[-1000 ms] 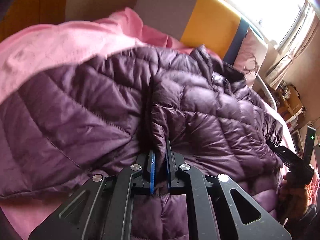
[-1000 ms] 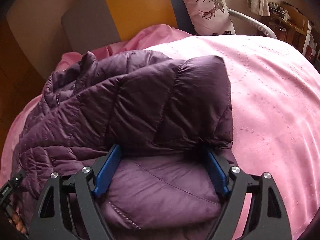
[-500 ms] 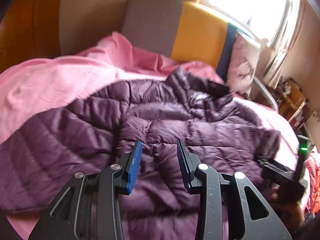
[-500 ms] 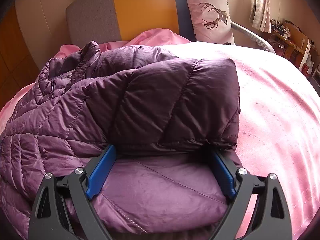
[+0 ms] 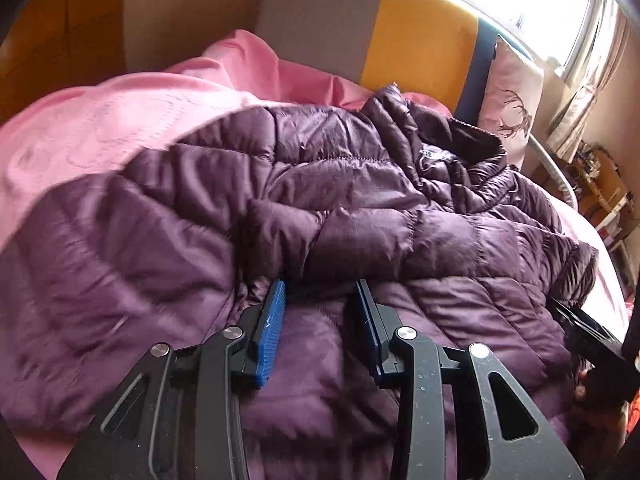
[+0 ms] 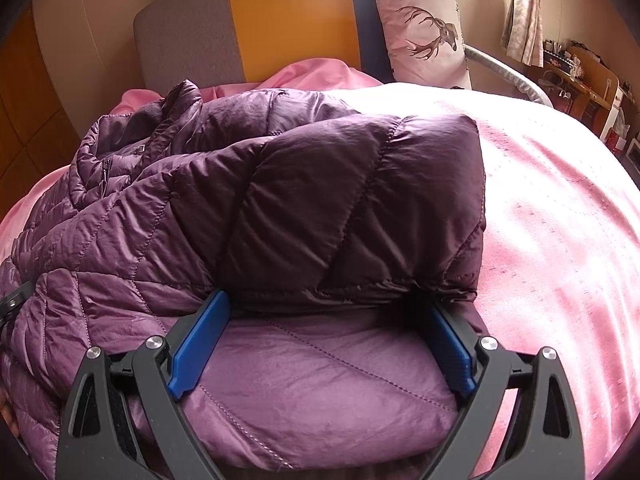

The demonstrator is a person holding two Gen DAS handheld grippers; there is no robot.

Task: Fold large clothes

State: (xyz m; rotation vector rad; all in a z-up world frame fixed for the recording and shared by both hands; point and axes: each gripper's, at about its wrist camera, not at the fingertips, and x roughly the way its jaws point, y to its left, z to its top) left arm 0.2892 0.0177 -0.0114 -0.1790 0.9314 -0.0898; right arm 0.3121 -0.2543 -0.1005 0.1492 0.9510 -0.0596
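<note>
A purple quilted jacket (image 6: 280,200) lies on the pink-covered bed (image 6: 560,220).

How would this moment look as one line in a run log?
step: folding purple puffer jacket on pink bedspread | left hand-held gripper: open over jacket | right hand-held gripper: open, straddling folded edge

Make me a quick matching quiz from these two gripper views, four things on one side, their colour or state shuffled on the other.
Things:
1. quilted puffer jacket
2. bedspread
3. deer-print pillow
4. left gripper

Descriptions:
A. pale, propped against the headboard
B. jaws open over the fabric
C. pink, spread under everything
D. purple, folded over on itself

Pairs: 1-D, 2-C, 3-A, 4-B
</note>
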